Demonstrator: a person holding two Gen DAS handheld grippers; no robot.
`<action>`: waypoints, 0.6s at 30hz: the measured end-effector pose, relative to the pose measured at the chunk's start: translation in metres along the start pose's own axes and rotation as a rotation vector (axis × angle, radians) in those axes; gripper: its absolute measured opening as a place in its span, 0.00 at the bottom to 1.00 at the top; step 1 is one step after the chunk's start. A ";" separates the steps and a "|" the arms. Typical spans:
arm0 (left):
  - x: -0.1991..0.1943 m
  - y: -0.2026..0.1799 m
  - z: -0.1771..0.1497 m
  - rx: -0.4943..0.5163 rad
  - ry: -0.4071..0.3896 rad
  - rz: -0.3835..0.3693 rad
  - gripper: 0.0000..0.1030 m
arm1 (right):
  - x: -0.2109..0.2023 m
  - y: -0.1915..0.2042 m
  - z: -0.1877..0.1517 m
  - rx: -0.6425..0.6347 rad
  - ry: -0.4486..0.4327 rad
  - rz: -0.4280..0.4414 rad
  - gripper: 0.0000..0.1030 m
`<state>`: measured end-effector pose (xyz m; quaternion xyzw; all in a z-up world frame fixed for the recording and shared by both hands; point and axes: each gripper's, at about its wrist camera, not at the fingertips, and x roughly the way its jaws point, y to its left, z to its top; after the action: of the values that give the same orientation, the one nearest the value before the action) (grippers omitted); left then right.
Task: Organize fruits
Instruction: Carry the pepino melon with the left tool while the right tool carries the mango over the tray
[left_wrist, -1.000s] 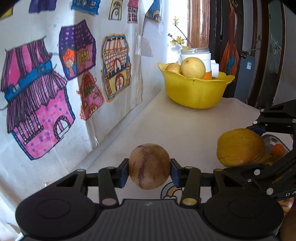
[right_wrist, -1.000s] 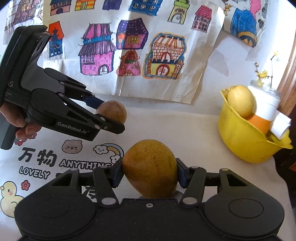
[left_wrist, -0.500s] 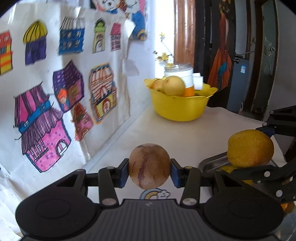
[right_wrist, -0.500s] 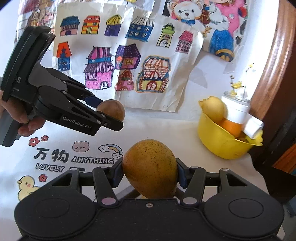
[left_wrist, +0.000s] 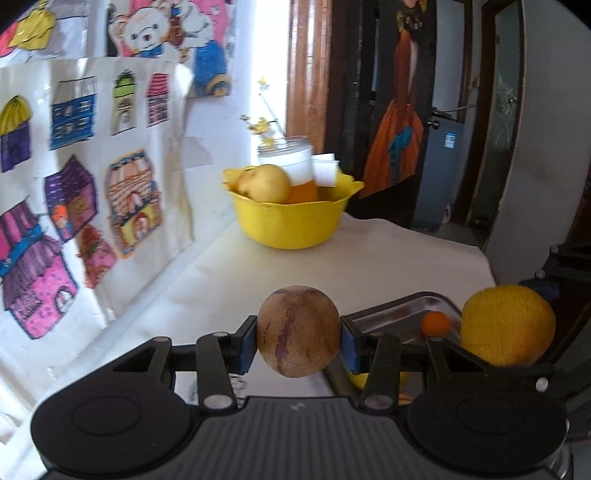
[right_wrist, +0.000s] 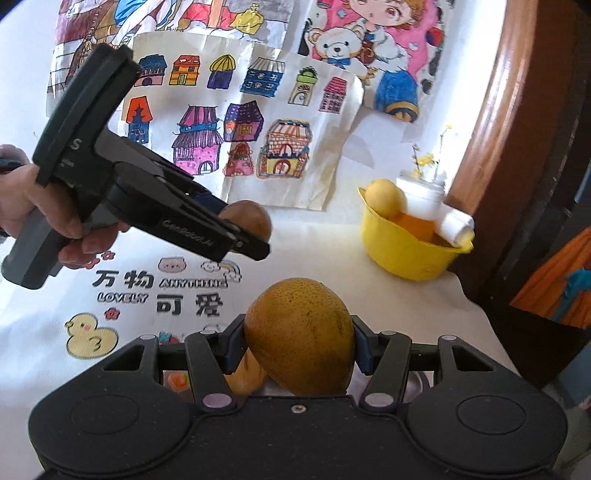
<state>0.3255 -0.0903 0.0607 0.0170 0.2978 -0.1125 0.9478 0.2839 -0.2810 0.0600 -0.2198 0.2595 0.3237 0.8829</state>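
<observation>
My left gripper (left_wrist: 298, 334) is shut on a round brown fruit (left_wrist: 298, 330) with purple streaks, held above the table. It also shows in the right wrist view (right_wrist: 248, 220), in the left gripper (right_wrist: 255, 240). My right gripper (right_wrist: 299, 341) is shut on a yellow-orange mango (right_wrist: 300, 334), held above a metal tray. The mango shows at the right of the left wrist view (left_wrist: 508, 325). A yellow bowl (left_wrist: 291, 221) at the back of the table holds a yellow pear (left_wrist: 264, 183) and an orange fruit; the bowl also shows in the right wrist view (right_wrist: 402, 251).
A metal tray (left_wrist: 399, 314) below the grippers holds a small orange fruit (left_wrist: 436, 323) and more fruit. A jar with a white label (left_wrist: 288, 162) stands in the bowl. Paper drawings (right_wrist: 258, 122) cover the wall behind. The table's right edge (right_wrist: 491, 325) drops off near a dark doorway.
Both grippers have risen and pulled back from the bowl, each still holding its fruit. More of the wall and the tablecloth print now shows.
</observation>
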 end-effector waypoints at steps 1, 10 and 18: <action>0.001 -0.005 -0.001 0.000 -0.001 -0.008 0.48 | -0.003 0.000 -0.003 0.007 0.002 0.000 0.56; 0.008 -0.042 -0.009 -0.005 0.012 -0.086 0.48 | -0.028 0.012 -0.038 0.050 0.018 0.006 0.57; 0.020 -0.068 -0.018 0.015 0.037 -0.123 0.48 | -0.034 0.028 -0.060 0.063 0.029 0.007 0.57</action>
<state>0.3165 -0.1589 0.0368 0.0079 0.3147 -0.1723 0.9334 0.2233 -0.3106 0.0287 -0.1958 0.2828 0.3152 0.8845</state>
